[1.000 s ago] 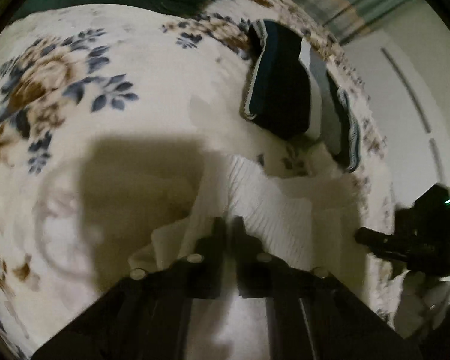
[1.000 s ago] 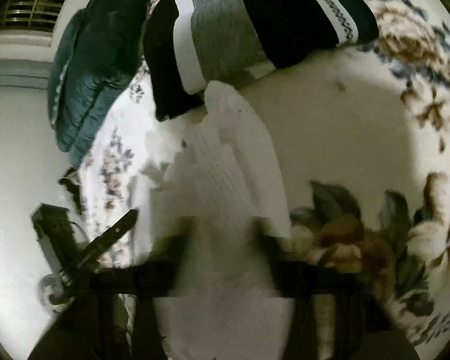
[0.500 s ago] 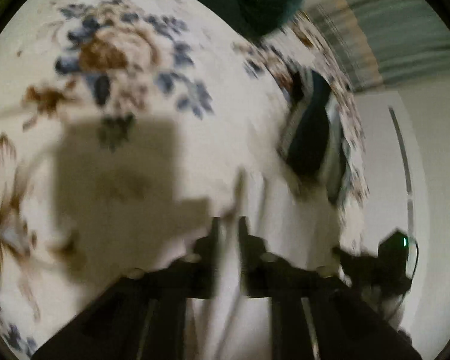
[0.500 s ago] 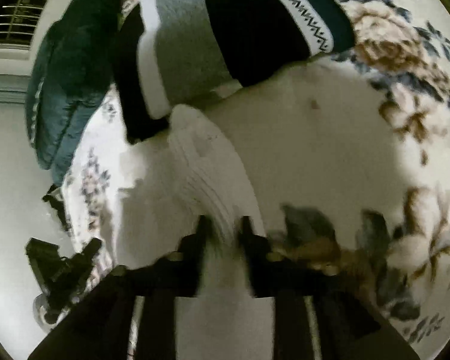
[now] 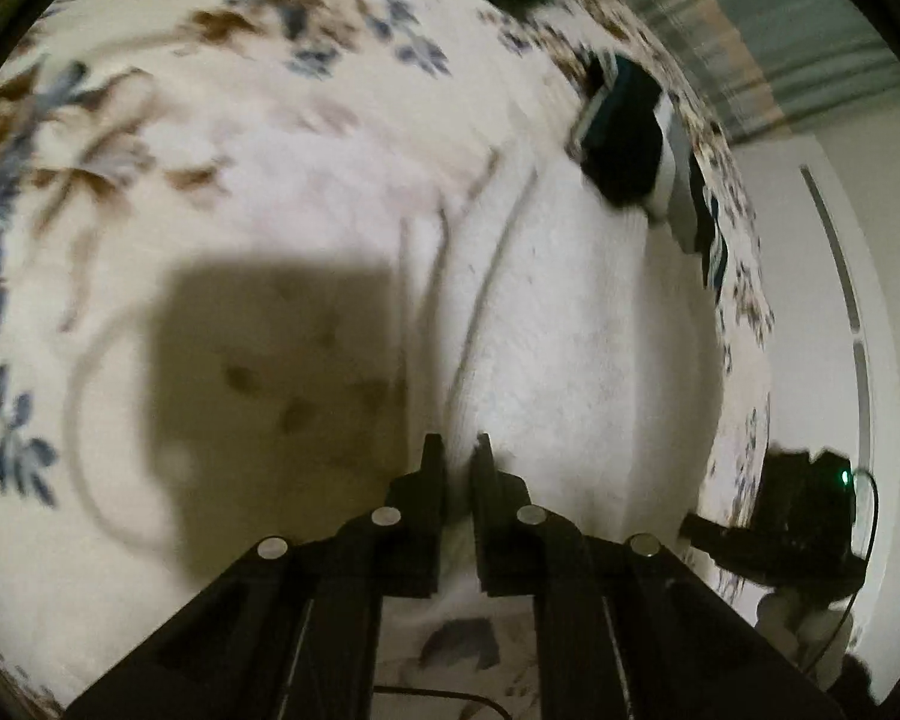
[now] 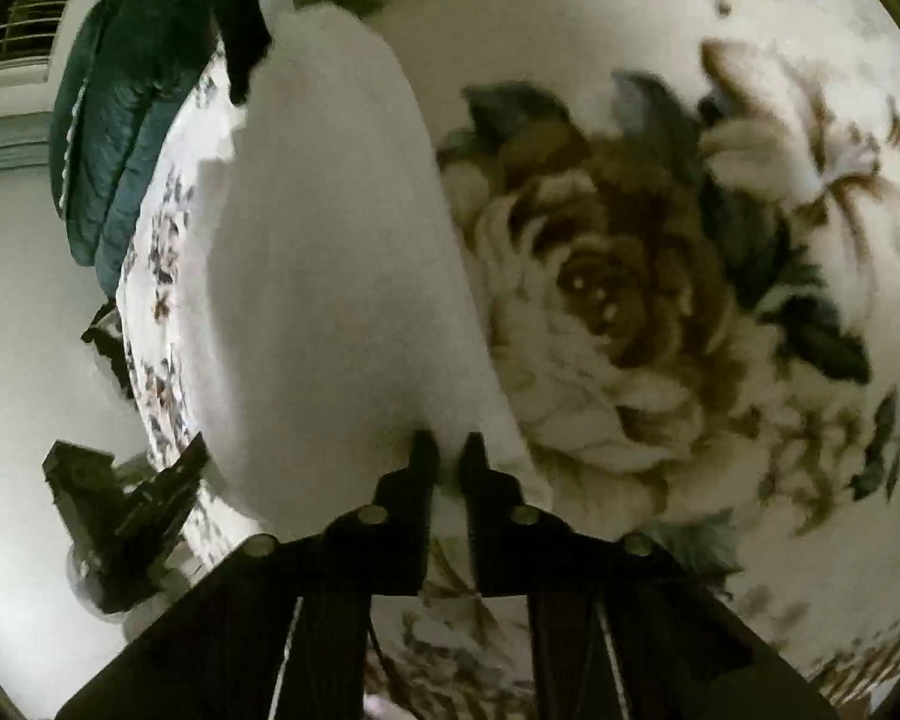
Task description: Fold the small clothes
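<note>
A white knit garment (image 5: 570, 330) lies stretched out on the floral blanket (image 5: 222, 192). My left gripper (image 5: 457, 450) is closing tight on the garment's near edge, with cloth pinched between its pads. In the right wrist view the same garment (image 6: 330, 270) runs away from my right gripper (image 6: 448, 447), whose jaws are also closing on the near edge, cloth between them. Each gripper shows at the edge of the other's view: the right one (image 5: 798, 516) and the left one (image 6: 126, 516).
A folded dark striped garment (image 5: 630, 132) lies just past the white one's far end, near the bed's edge. A teal quilted cushion (image 6: 120, 138) sits at the head of the bed. The blanket (image 6: 630, 300) spreads wide to the right, and a pale wall lies beyond the bed.
Both grippers opened a little, then shut again on the white cloth. They moved across the bed, so the garment now lies drawn out long and the striped pile sits farther off.
</note>
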`<state>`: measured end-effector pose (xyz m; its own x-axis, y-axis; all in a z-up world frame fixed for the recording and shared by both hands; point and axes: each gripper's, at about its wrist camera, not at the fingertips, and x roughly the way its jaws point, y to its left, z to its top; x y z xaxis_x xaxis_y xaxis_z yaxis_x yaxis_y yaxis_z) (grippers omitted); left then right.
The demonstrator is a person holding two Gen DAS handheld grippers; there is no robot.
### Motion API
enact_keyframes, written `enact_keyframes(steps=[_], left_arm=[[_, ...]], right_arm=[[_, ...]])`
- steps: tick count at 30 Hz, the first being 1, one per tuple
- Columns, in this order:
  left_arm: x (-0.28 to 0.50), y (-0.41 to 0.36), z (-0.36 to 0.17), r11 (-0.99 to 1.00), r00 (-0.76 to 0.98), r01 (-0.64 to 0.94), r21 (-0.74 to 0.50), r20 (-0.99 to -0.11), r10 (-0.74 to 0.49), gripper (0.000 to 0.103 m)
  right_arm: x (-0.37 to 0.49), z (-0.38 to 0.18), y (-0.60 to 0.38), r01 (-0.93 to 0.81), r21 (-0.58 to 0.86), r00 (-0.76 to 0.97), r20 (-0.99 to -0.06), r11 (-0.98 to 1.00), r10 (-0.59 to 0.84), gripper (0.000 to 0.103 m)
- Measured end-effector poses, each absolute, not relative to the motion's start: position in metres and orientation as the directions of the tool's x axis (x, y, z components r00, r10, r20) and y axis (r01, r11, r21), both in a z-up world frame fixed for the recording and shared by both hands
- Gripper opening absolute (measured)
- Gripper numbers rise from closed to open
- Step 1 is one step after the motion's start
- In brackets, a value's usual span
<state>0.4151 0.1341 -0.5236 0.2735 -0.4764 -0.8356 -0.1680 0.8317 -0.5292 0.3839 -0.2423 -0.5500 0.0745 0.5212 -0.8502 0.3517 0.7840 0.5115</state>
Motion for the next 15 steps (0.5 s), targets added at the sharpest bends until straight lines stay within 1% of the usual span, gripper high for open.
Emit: enact_keyframes(steps=[3, 5, 7, 8, 9, 10, 11, 12, 13, 14, 15], left_arm=[[0.42, 0.14, -0.526, 0.827, 0.271, -0.183, -0.531, -0.836, -0.477, 0.005], [0.419, 0.138, -0.528, 0.829, 0.264, -0.172, -0.532, -0.836, -0.481, 0.005], [0.416, 0.134, -0.527, 0.804, 0.241, -0.15, -0.575, -0.81, -0.534, 0.006], [0.413, 0.134, -0.525, 0.809, 0.242, -0.147, -0.568, -0.814, -0.528, 0.01], [0.409, 0.133, -0.521, 0.814, 0.244, -0.147, -0.562, -0.818, -0.521, 0.009], [0.403, 0.134, -0.519, 0.804, 0.241, -0.138, -0.578, -0.807, -0.539, 0.014], [0.392, 0.136, -0.516, 0.797, 0.242, -0.131, -0.59, -0.798, -0.552, 0.026], [0.381, 0.135, -0.515, 0.802, 0.245, -0.115, -0.586, -0.799, -0.549, 0.032], [0.374, 0.135, -0.516, 0.806, 0.242, -0.097, -0.584, -0.799, -0.55, 0.042], [0.368, 0.132, -0.52, 0.82, 0.228, -0.083, -0.567, -0.811, -0.538, 0.044], [0.363, 0.127, -0.528, 0.834, 0.203, -0.071, -0.548, -0.826, -0.526, 0.044]], right_arm=[[0.381, -0.534, -0.26, 0.364, 0.456, 0.125, -0.888, 0.812, 0.442, 0.005], [0.382, -0.539, -0.265, 0.383, 0.425, 0.113, -0.903, 0.82, 0.414, 0.005], [0.386, -0.542, -0.259, 0.369, 0.439, 0.084, -0.894, 0.819, 0.441, 0.006], [0.389, -0.544, -0.251, 0.353, 0.469, 0.058, -0.875, 0.809, 0.482, 0.008], [0.389, -0.543, -0.25, 0.344, 0.486, 0.048, -0.863, 0.803, 0.502, 0.009], [0.387, -0.539, -0.251, 0.331, 0.49, 0.046, -0.862, 0.806, 0.505, 0.015], [0.384, -0.536, -0.252, 0.304, 0.494, 0.044, -0.861, 0.815, 0.506, 0.026], [0.38, -0.534, -0.252, 0.273, 0.502, 0.035, -0.858, 0.821, 0.513, 0.033], [0.375, -0.533, -0.252, 0.243, 0.5, 0.018, -0.859, 0.831, 0.511, 0.044], [0.368, -0.535, -0.249, 0.195, 0.492, -0.013, -0.864, 0.849, 0.503, 0.046], [0.364, -0.538, -0.244, 0.16, 0.491, -0.037, -0.864, 0.857, 0.502, 0.046]])
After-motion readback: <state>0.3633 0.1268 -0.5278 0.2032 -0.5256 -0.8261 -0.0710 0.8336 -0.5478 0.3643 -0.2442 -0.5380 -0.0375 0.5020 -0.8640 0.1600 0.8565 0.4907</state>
